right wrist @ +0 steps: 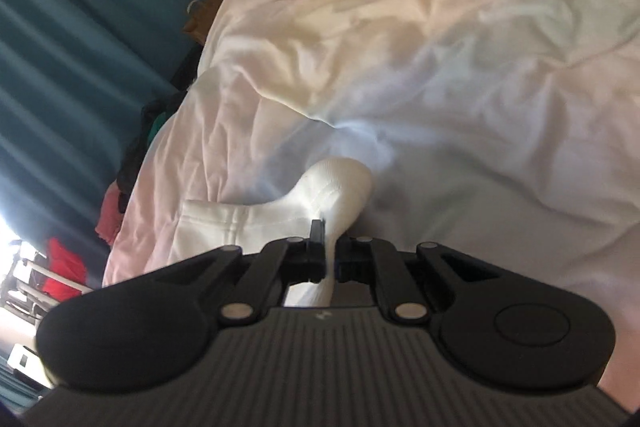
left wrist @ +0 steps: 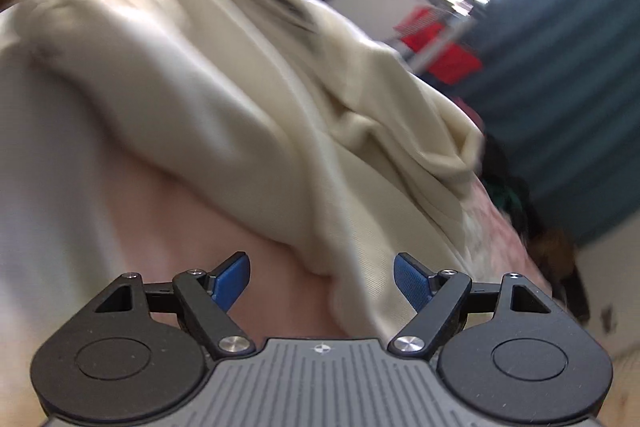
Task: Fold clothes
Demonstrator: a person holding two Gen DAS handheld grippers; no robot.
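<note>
Two hand-held grippers are at work here, and only one has anything in it. Your right hand-held gripper [right wrist: 329, 255] is clamped on a white sock [right wrist: 320, 199]: the jaws are drawn together on the fabric near the bend of the heel, and the rest of the sock trails out ahead and to the left, resting on the rumpled white bedding [right wrist: 460, 87]. Your left hand-held gripper [left wrist: 322, 279] has its blue pads [left wrist: 232, 277] spread well apart with nothing between them, and it hangs just short of the near hem of a cream garment [left wrist: 248, 75] that lies heaped and creased on the bed. The left view is smeared, so I cannot tell how that garment is arranged further back.

Whether the sock is on its way to being laid flat or is being carried off somewhere, the pictures do not settle. Either way, a pinch this narrow on a soft knit lets the loose end swing and twist, so keep the sock low over the bedding and move it slowly enough that the cuff follows without rolling under. If you mean to fold it, I judge you will want it stretched straight along the bed, and the free left hand-held gripper is the one to pin or take the far end. Mind the folds in the bedding: they can snag the toe.
</note>
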